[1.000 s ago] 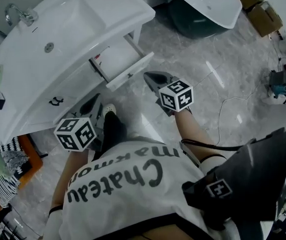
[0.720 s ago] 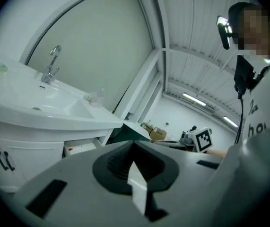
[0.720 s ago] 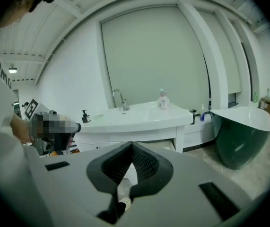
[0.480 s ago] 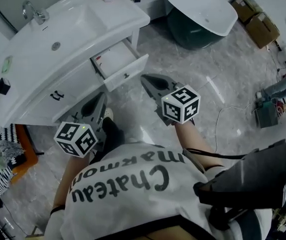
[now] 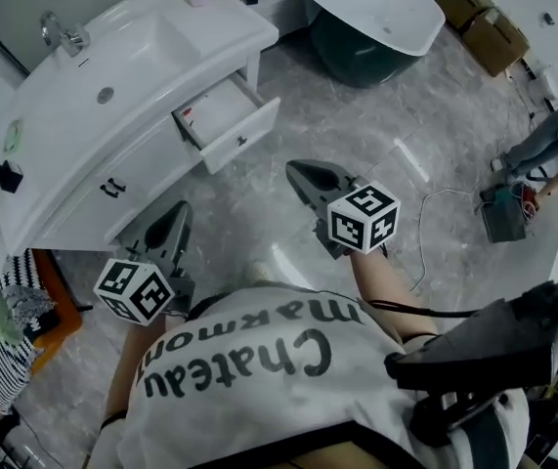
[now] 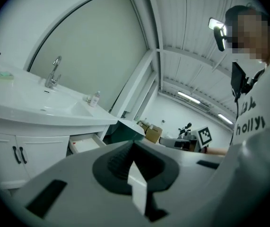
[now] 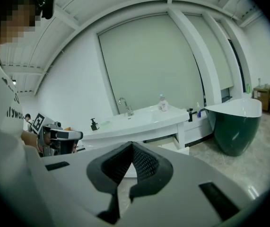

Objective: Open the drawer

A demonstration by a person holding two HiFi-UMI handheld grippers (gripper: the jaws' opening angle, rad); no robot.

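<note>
- Head view: the drawer (image 5: 228, 123) stands pulled out of the white vanity counter (image 5: 54, 140) in the upper left of the frame, with its front panel facing the marble floor (image 5: 386, 154). Your left tool (image 5: 181, 211) is at lower left and your right tool (image 5: 296, 170) near centre. Both point toward the drawer, are well apart from it and touch nothing. A bathtub (image 5: 376, 8) lies along the top edge.
- Left gripper view: your left tool's jaws are pressed together at the tips with nothing between them. The open drawer shows left of centre, under the counter's edge, and the faucet (image 6: 53, 74) is at upper left.
- Right gripper view: your right tool's jaws are closed too, and empty. The drawer shows just above them, right of centre, with the bathtub at far right.
</note>
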